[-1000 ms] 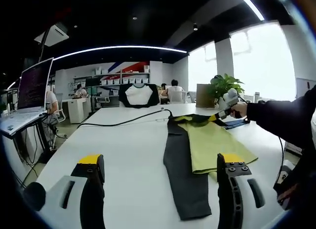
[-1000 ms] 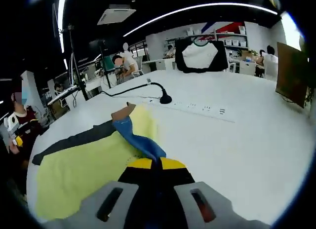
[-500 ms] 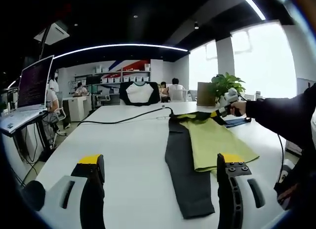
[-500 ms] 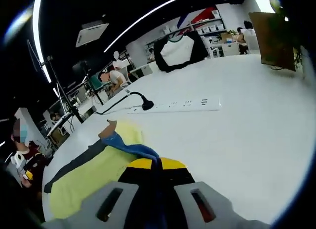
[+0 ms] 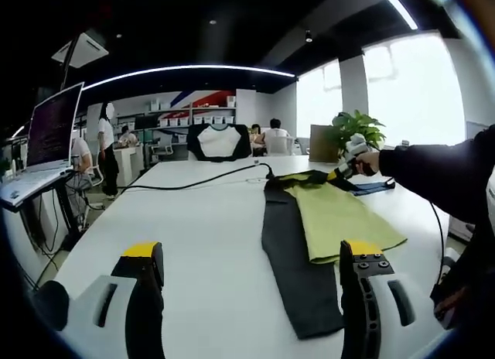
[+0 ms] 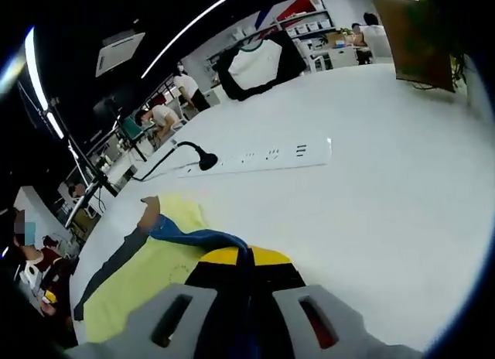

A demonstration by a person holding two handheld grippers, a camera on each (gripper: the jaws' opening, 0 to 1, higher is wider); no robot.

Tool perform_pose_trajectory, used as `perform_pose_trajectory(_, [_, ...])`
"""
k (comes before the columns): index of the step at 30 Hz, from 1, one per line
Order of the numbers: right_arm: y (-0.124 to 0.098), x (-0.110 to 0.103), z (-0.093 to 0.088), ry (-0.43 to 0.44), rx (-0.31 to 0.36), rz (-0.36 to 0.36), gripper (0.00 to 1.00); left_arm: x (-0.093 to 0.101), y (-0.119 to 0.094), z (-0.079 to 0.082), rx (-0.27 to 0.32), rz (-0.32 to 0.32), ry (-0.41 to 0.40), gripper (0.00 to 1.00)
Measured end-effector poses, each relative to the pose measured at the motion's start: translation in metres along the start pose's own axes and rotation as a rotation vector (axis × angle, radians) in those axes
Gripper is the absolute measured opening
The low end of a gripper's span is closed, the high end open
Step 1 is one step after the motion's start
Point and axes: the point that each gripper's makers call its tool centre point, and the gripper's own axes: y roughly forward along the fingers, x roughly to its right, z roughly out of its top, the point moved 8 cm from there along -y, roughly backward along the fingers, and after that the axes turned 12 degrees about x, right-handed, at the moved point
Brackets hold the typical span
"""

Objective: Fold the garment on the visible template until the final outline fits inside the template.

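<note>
A garment with a yellow-green body (image 5: 329, 216) and a long dark sleeve (image 5: 298, 266) lies flat on the white table (image 5: 193, 243). My left gripper (image 5: 251, 254) hovers open over the table's near end, short of the garment, with nothing between its fingers. At the garment's far end, a hand in a dark sleeve holds my right gripper (image 5: 342, 170). In the right gripper view, my right gripper (image 6: 240, 257) is shut on a blue strip of the garment (image 6: 193, 237). That strip trails back to the yellow-green body (image 6: 143, 278).
A white power strip (image 6: 267, 155) with a black plug and cable (image 6: 203, 162) lies beyond the garment. An open laptop (image 5: 50, 138) stands at the left, and a potted plant (image 5: 352, 131) at the far right. A black-and-white shirt (image 5: 219, 145) hangs at the back. People move about in the background.
My right gripper has lifted a little with the blue strip and its view has rolled. The garment has shifted slightly. A person has walked into the left background. My left gripper stays put.
</note>
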Motion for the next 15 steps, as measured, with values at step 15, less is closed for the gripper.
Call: perform_pose_trajectory(15, [0.0009, 0.0092, 0.0012, -0.061, -0.012, -0.031, 0.06, -0.0018, 0.0018, -0.0040, -0.012, 0.005, -0.009, 1.00])
